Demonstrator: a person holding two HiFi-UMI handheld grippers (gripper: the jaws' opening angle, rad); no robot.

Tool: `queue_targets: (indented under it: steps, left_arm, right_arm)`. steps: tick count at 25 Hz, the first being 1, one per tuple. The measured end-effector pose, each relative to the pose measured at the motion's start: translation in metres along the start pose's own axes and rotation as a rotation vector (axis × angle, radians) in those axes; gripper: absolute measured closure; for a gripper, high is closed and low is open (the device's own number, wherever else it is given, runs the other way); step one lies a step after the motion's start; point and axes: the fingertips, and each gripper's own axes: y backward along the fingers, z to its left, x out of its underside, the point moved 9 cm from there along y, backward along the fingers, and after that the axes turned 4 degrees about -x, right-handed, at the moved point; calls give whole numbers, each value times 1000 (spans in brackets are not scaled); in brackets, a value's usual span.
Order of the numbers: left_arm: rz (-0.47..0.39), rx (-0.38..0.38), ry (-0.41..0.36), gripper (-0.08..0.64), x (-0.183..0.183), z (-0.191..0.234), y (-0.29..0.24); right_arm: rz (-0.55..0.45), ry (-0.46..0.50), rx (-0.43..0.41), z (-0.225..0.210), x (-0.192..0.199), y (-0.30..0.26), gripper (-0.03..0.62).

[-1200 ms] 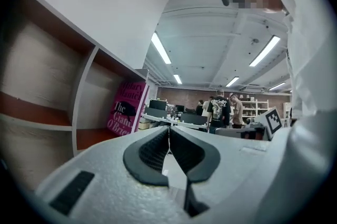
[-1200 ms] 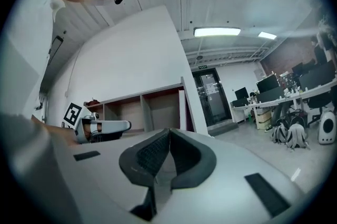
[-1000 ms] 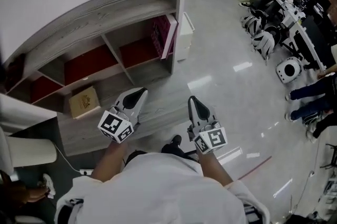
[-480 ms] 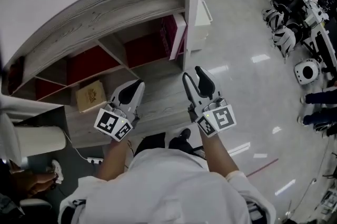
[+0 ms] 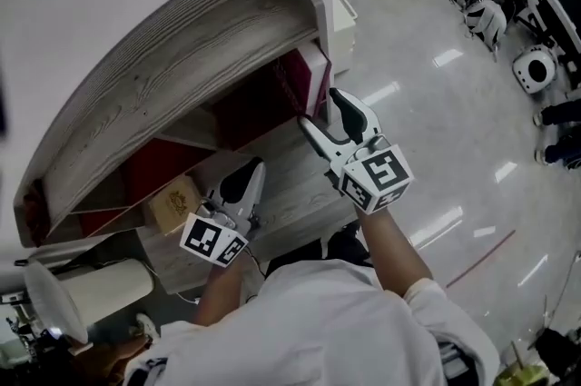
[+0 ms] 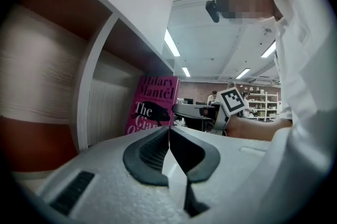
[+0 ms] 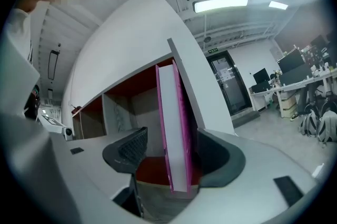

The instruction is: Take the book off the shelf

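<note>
Book (image 5: pixel 309 74) upright at the far right end of the shelf (image 5: pixel 182 39), in the rightmost red-backed compartment, just inside the side wall. Pink cover, pale page edge turned out toward the room. Name "Hilary Mantel" readable on the front from the left gripper view.

Now to the right gripper (image 5: pixel 320 110): up at that compartment, marker cube (image 5: pixel 379 178) toward the head camera, jaws opening at this very moment and spread wide. Lower front corner of the book right between them. Not clamped, though: clear gap between the left pad and the page edge in the right gripper view, right pad close beside the cover, contact there impossible to call.

And the left gripper (image 5: pixel 254 168): lower and to the left, over the grey wooden ledge, aimed at the shelf. Jaws pressed tight together, nothing between them.

Tan box (image 5: pixel 174 202) lying on the ledge, just left of the left gripper, well apart from the book.
</note>
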Motion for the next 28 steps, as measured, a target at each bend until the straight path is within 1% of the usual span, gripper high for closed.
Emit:
queue_targets:
  steps: [4,8,11,14,19,21,28]
  left_arm:
    - [8,17,31,541,9,1,-7]
    - [24,37,50,541,16,3,-9]
    - [24,38,62,541,20,6,-7]
    - [20,35,73,541,22,8,-4]
    - [17,21,88,541,26,14,1]
    - [16,14,98,541,27,15,3]
    - [9,-3,106,541,28,19,7]
  right_arm:
    - [19,0,12,-8,0,-16,336]
    - [30,21,23,-12,-1,-29,337]
    - [44,17,10,-10,1,-39,341]
    - [53,26,14,-6,1,-44,344]
    - [66,64,57,-4,0,-52,376]
    - [64,77,73,-4,-1,-54,402]
    - [61,131,114,-4,-1,-55,433]
